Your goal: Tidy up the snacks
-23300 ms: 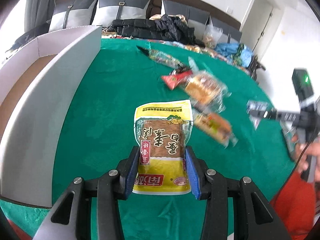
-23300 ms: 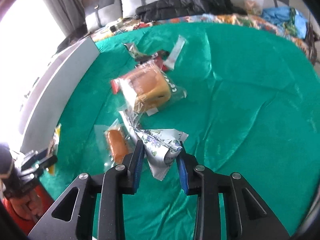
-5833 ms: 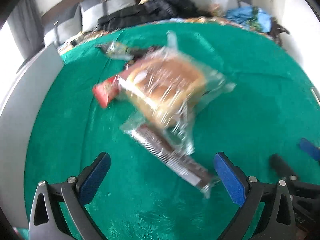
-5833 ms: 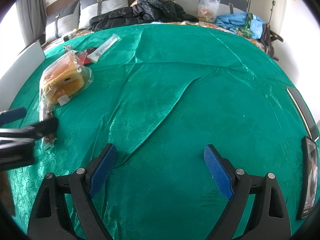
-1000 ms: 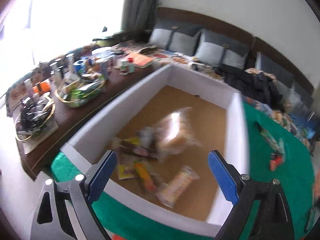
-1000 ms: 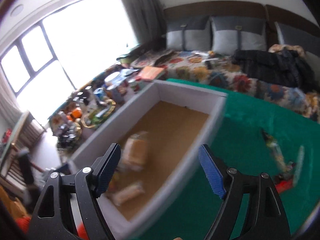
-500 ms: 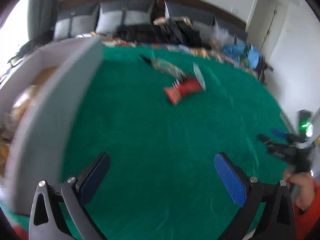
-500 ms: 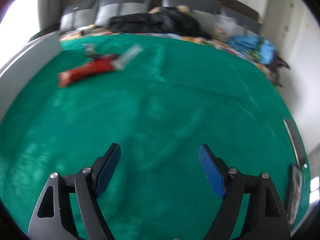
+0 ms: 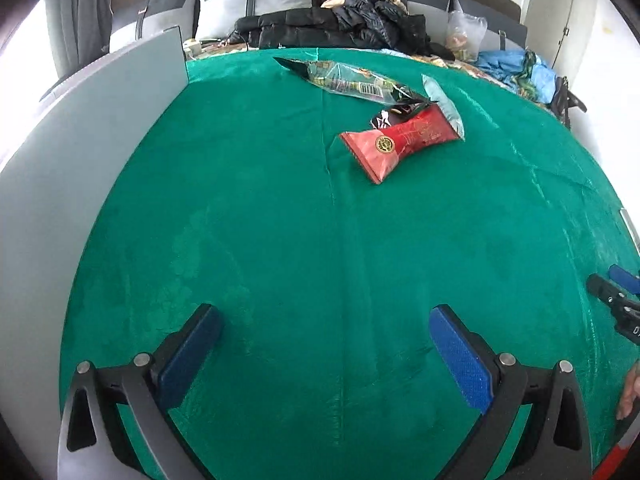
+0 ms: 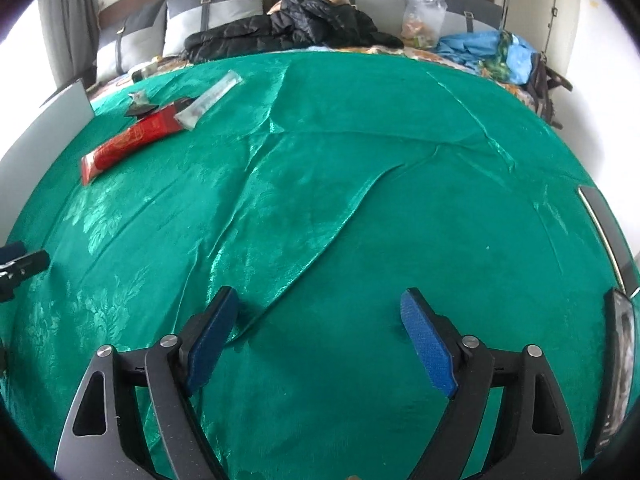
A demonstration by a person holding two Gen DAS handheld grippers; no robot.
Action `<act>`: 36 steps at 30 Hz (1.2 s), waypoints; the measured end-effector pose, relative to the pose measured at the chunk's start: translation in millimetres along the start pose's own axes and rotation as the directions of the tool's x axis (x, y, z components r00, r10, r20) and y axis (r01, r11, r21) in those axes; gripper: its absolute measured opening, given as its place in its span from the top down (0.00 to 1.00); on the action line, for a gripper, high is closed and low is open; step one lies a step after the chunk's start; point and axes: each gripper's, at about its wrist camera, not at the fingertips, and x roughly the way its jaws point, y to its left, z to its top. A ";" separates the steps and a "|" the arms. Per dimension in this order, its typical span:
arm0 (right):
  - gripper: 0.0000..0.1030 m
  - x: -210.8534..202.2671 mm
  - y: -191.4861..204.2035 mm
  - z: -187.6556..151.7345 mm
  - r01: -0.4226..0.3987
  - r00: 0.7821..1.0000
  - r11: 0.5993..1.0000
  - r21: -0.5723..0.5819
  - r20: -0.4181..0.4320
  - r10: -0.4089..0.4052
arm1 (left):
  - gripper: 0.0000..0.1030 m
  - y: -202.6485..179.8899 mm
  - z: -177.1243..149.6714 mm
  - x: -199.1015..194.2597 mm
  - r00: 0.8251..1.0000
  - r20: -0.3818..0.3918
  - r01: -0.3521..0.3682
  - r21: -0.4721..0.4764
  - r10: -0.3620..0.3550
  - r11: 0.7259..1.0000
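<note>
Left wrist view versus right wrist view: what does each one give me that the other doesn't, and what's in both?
Only the left wrist view shows the long clear snack bag with the barcode, plus the open left gripper head-on. Only the right wrist view shows the dark devices at the cloth's right edge and the open right gripper head-on. Both show the red packet, the pale thin packet, the white box wall and the green cloth.
</note>
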 end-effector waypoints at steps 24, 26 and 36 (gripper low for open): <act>0.13 3.1 2.1 3.6 0.003 1.000 1.000 0.009 0.000 -0.003 | 0.00 -3.7 -2.7 3.5 0.999 0.022 -0.032 0.055 0.030 0.998; 0.13 3.2 2.2 3.6 0.003 1.000 1.000 0.009 0.000 -0.003 | 0.00 -3.7 -2.6 3.4 0.999 0.022 -0.032 0.055 0.030 0.998; 0.12 3.6 2.4 3.7 0.003 1.000 1.000 0.009 0.000 -0.003 | 0.00 -4.1 -2.6 3.7 0.999 0.022 -0.032 0.055 0.030 0.998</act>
